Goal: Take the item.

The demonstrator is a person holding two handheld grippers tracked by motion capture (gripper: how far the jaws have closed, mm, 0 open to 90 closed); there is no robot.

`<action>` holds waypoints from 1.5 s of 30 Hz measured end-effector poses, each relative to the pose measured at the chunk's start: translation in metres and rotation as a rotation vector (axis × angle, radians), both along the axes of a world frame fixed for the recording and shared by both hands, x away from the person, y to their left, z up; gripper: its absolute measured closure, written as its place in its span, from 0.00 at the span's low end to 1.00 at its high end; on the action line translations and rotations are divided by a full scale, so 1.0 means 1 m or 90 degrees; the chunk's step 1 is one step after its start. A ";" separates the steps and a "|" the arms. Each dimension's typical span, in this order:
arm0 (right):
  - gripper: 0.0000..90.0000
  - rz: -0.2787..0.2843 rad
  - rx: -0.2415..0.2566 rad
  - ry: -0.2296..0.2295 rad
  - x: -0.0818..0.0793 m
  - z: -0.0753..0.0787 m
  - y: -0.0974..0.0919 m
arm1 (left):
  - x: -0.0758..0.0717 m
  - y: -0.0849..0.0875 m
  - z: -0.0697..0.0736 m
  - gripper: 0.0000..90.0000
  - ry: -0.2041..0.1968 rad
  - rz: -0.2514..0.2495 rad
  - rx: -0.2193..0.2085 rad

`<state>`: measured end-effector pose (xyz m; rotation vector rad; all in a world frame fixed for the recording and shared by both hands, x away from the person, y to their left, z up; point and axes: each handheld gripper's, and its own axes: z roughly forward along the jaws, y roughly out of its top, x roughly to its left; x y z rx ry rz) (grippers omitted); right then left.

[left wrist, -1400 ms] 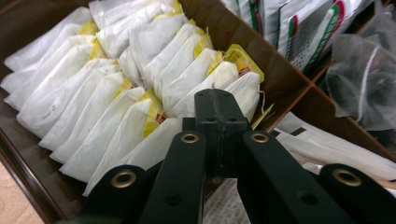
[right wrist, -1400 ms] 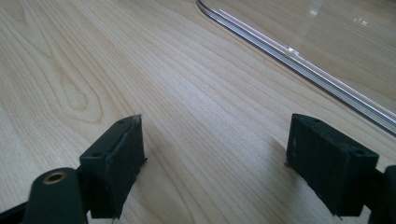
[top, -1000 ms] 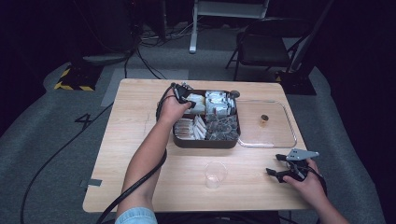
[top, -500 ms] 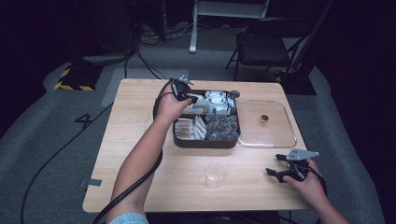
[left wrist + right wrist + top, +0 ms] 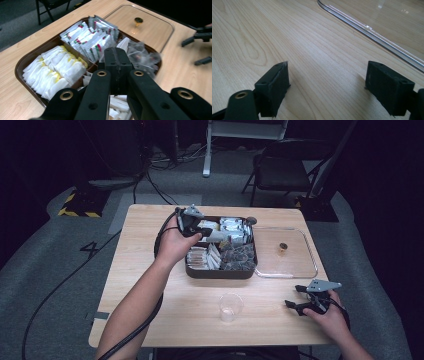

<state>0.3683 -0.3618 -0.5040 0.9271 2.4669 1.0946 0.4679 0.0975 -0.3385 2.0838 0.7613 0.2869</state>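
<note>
Left gripper (image 5: pixel 117 65) hung over the dark brown compartmented tray (image 5: pixel 220 273) of white packets mid-table, jaws together, nothing visibly between. Right gripper (image 5: pixel 306 301), jaws apart, sat near the right front corner.

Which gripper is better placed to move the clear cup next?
Likely the right gripper: it rests open on the table beside the clear cup. The left gripper is shut, over the sachet tray.
</note>
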 end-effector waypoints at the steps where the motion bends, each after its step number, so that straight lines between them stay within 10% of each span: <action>1: 0.21 0.000 0.000 0.000 0.000 0.000 0.000 | 0.000 0.000 0.000 1.00 0.000 0.000 0.000; 21: 0.21 0.000 0.000 0.000 0.000 0.000 0.000 | -0.094 -0.007 0.010 1.00 -0.028 -0.081 -0.021; 45: 0.21 0.000 0.000 0.000 0.000 0.000 0.000 | -0.147 -0.022 -0.028 1.00 0.021 -0.153 -0.001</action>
